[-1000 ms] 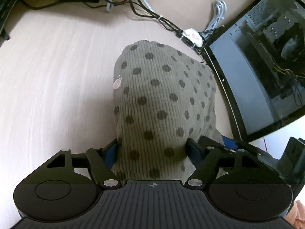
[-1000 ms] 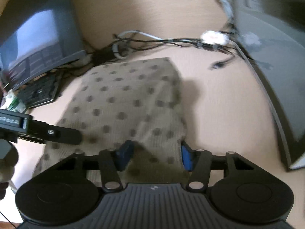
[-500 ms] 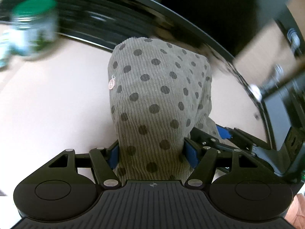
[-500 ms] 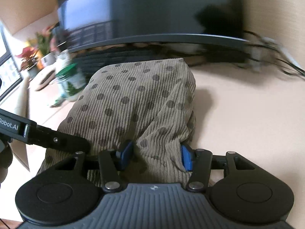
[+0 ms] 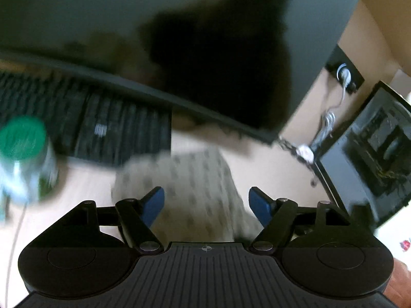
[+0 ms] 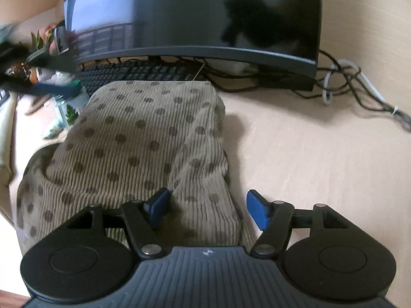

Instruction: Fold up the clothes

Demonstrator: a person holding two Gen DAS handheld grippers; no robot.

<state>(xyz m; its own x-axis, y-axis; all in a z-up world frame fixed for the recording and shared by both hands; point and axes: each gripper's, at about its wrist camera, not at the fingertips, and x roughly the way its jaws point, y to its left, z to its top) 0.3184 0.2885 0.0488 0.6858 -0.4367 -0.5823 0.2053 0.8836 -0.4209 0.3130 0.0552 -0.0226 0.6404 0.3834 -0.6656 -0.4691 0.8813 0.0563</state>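
On the desk in front of the monitor, the dotted cloth lies folded, its far edge touching the keyboard. Your right gripper is opening: its left pad sits against a fold, the right pad stands clear beside the cloth's edge. Your left gripper hangs above the cloth with its jaws spread and nothing gripped; that view is blurred. A green-lidded jar stands left of the cloth.

Both wrist cameras look steeply down from close above, sharing the folded garment and monitor.
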